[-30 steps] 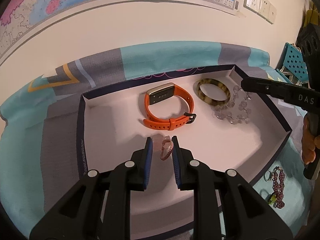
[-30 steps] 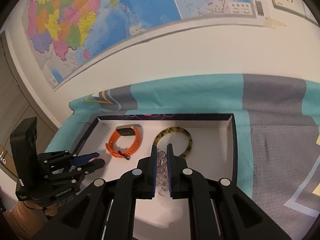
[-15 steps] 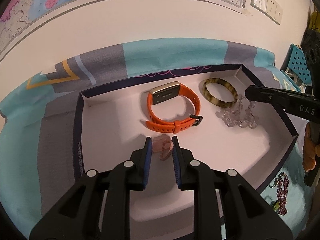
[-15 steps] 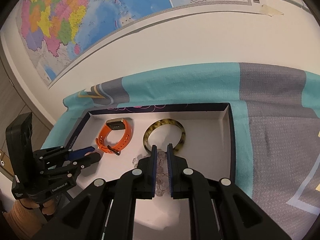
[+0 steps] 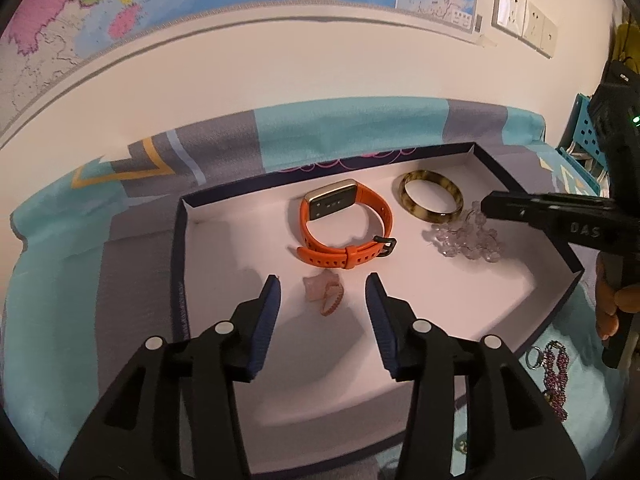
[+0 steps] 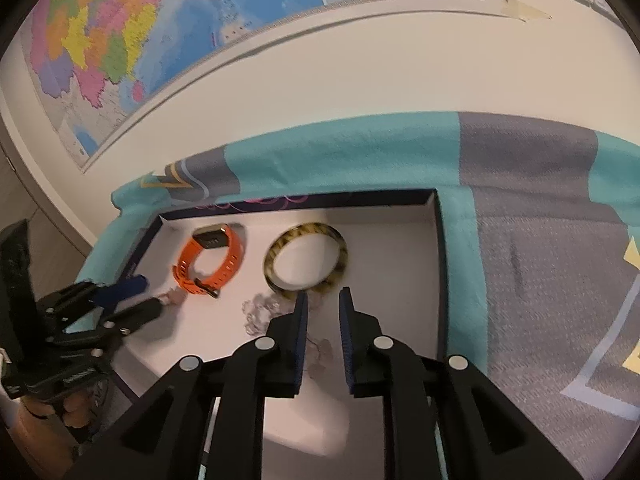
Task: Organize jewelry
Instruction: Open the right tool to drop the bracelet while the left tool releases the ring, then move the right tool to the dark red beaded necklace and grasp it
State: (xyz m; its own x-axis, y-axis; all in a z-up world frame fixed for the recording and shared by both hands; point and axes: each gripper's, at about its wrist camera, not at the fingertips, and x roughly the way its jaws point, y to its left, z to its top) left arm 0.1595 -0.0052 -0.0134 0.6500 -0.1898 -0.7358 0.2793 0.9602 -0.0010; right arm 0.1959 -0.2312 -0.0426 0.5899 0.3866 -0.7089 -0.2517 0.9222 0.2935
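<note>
We see our left gripper with its jaws opening, and the small pink bracelet lies loose between them on the white floor of the box, touching neither side. Our right gripper has its jaws opening too, with nothing squeezed between them, and the clear bead bracelet lies in the box just beside the speckled bangle. The orange watch sits in the middle of the box.

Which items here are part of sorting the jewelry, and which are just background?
Job: tray; orange watch; tortoiseshell bangle; clear bead bracelet; pink bracelet; beaded necklace outside the tray.

Background: wall map; patterned cloth; wall sockets.
</note>
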